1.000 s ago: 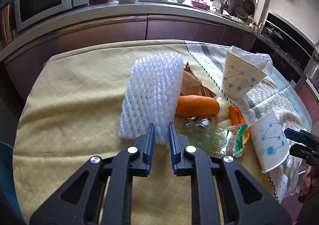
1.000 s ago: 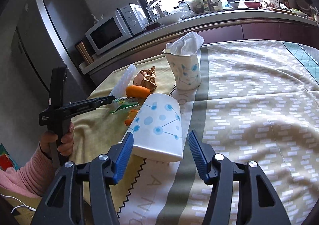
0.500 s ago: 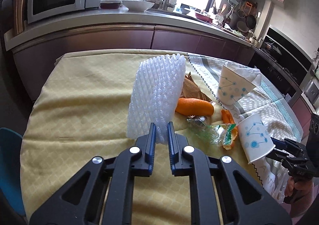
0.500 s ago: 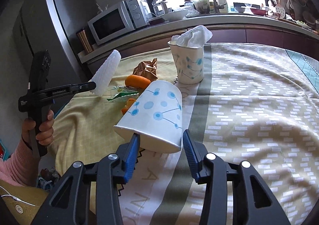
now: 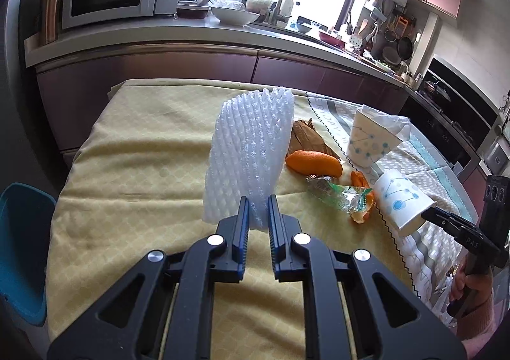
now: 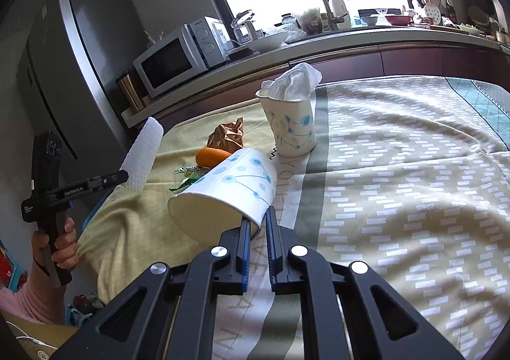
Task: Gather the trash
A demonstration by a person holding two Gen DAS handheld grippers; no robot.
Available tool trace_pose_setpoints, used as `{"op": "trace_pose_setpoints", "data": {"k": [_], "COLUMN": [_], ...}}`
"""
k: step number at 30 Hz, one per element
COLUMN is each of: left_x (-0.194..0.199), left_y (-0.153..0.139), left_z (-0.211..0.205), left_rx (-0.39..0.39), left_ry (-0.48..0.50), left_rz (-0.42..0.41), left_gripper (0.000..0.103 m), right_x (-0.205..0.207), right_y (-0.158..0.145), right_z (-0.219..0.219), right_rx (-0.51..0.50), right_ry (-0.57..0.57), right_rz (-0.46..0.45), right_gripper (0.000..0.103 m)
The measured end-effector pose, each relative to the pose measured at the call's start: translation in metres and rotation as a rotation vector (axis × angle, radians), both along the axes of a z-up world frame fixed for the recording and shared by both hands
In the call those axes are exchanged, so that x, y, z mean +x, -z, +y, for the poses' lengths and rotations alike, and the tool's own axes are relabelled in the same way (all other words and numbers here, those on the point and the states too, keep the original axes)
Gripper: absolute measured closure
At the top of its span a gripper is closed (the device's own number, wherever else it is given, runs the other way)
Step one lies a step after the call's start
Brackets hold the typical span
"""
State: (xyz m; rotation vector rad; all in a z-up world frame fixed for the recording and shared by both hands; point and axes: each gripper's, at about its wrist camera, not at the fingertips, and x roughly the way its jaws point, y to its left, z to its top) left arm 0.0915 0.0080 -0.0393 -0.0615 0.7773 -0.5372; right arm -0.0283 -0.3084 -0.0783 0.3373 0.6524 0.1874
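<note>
Left wrist view looks across the table (image 5: 134, 149), covered in a yellow cloth with a grey patterned runner (image 5: 424, 165) along its right side, and every place below is given from the orange peel (image 5: 314, 163) near the table's middle. Just left of the peel stands the foam net (image 5: 251, 156), its lower edge pinched between the closed fingers of the left gripper (image 5: 258, 216); a second ago it lay flat on the cloth, and it now hangs upright and clear of it. Right of the peel and further back stands a paper cup (image 5: 366, 144) stuffed with a tissue (image 5: 390, 122). Right of the peel and nearer the camera is a second paper cup (image 5: 401, 200), tipped on its side; a second ago the right gripper (image 6: 256, 227) was spread wide around it, and its fingers have now closed on the cup's rim, one inside and one outside, lifting the cup off the runner. Behind the peel lies a crumpled brown bag (image 5: 307, 136). Just in front of the peel lies a green wrapper (image 5: 341, 195), with more peel scraps (image 5: 360, 181) touching it.
</note>
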Motion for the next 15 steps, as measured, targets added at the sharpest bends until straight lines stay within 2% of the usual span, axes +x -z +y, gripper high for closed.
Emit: {"op": "trace_pose_setpoints", "data": {"k": [10,15], "left_x": [-0.012,-0.018], "left_y": [-0.005,-0.01], "left_z": [0.019,0.027], "left_rx": [-0.033,-0.05], "left_ry": [-0.017,-0.031], "left_rz": [-0.005,-0.016], "left_gripper": [0.091,0.091], "right_x": [-0.006,-0.003], "right_y": [-0.016,-0.026], "right_z": [-0.006,0.006], "right_rx": [0.058,0.069], "right_ry": [0.009,-0.035], "right_rz": [-0.061,-0.09], "right_gripper": [0.099,0.099]}}
